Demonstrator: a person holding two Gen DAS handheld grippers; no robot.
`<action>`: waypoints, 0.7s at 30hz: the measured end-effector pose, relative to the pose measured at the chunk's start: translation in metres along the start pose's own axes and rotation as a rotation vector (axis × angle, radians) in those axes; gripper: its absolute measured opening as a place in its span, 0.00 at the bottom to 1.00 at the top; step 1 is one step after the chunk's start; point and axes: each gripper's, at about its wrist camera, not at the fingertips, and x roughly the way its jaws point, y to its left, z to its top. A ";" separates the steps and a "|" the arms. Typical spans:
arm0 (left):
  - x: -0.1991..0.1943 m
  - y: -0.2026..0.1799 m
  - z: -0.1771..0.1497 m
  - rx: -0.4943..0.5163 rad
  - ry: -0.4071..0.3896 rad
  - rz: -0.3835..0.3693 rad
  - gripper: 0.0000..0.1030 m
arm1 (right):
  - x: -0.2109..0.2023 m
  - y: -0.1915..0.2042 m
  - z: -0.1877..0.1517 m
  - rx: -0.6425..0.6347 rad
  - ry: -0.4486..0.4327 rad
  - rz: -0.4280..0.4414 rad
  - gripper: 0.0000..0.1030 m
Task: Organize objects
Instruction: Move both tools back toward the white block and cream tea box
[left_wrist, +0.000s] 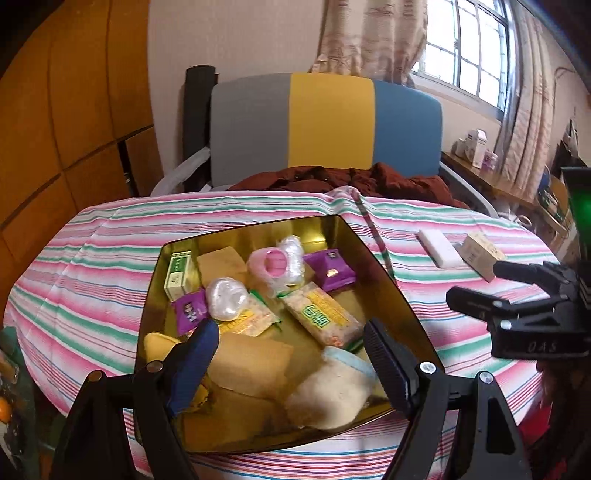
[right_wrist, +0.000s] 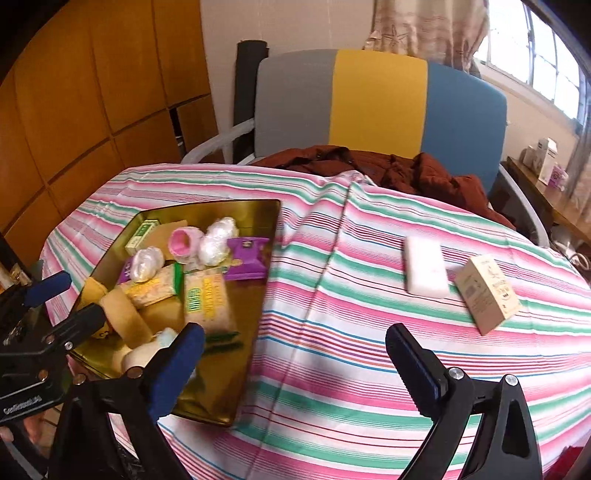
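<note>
Two grippers in view, both with jaws spread apart and nothing between them. Left gripper (left_wrist: 291, 354) at the lower centre of its own frame, poised over the near end of the gold tin (left_wrist: 391, 280); seen again at the left edge of the right wrist frame. Right gripper (right_wrist: 295, 354) at the lower centre of its frame, above bare striped tablecloth (right_wrist: 332, 295), to the right of the tin.

Inside the tin, nearest the lower edge: a cream fluffy pouch (left_wrist: 328, 398) with pale blue trim, touching a tan flat packet (left_wrist: 251, 363); a yellow item (left_wrist: 159, 345) at the left wall, partly hidden by a finger. Mid-tin: two speckled snack bars with green and yellow print (left_wrist: 321, 317), a purple sachet (left_wrist: 190, 310), a clear-wrapped white bundle (left_wrist: 226, 298). Toward the far wall: a green and white small box (left_wrist: 179, 273), a pink ring-shaped roll (left_wrist: 271, 264) beside a second clear-wrapped bundle (left_wrist: 293, 254), a second purple sachet (left_wrist: 330, 271).

Outside the tin, right half of the right wrist frame: a white flat bar (right_wrist: 424, 271) and, just beside it, a beige printed carton (right_wrist: 487, 293), both lying on the cloth, well apart from the tin.

Beyond the table: a dark red garment (right_wrist: 388, 166) on a grey, yellow and blue chair (right_wrist: 376, 99); wooden panelling (right_wrist: 92, 92) at upper left; a curtained window (left_wrist: 469, 48) at upper right.
</note>
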 end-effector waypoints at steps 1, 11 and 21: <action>0.000 -0.002 0.000 0.007 0.002 -0.005 0.80 | 0.000 -0.004 0.000 0.005 0.003 -0.010 0.97; 0.006 -0.026 0.003 0.070 0.011 -0.028 0.80 | 0.004 -0.047 -0.001 0.060 0.034 -0.091 0.97; 0.011 -0.045 0.006 0.111 0.018 -0.057 0.80 | 0.007 -0.094 -0.003 0.179 0.067 -0.131 0.97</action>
